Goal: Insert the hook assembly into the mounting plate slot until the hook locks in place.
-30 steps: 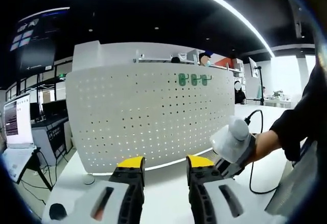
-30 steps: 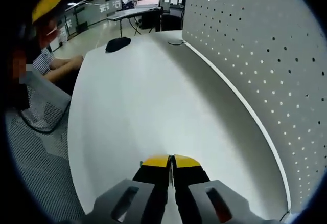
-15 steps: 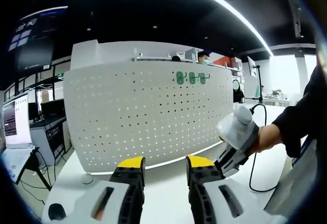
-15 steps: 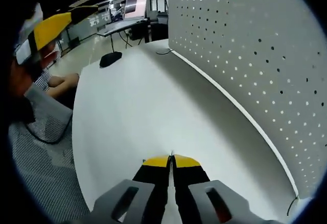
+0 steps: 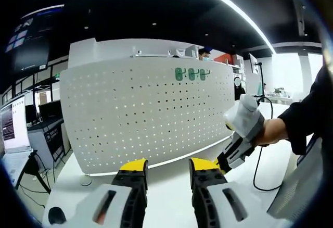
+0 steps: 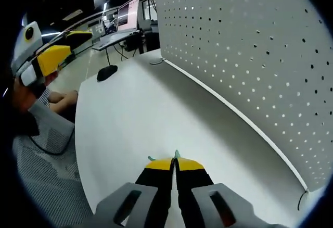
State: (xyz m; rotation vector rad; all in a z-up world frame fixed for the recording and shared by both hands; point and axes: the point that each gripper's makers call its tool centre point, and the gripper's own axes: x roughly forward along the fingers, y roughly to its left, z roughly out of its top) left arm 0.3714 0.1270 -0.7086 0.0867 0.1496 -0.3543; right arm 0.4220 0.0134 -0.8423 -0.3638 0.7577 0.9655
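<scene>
My right gripper [image 6: 175, 164] hangs over the white surface [image 6: 130, 113], yellow-tipped fingers [image 6: 160, 164] pinched on a small green hook piece [image 6: 176, 155], beside the white perforated pegboard panel [image 6: 250, 46].

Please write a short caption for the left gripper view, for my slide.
Open left gripper faces white pegboard carrying three green hooks; right gripper enters from right.

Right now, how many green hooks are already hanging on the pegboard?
3. They sit side by side in one row near the top of the pegboard: the left hook, the middle hook and the right hook. More may be hidden past its curve.
</scene>
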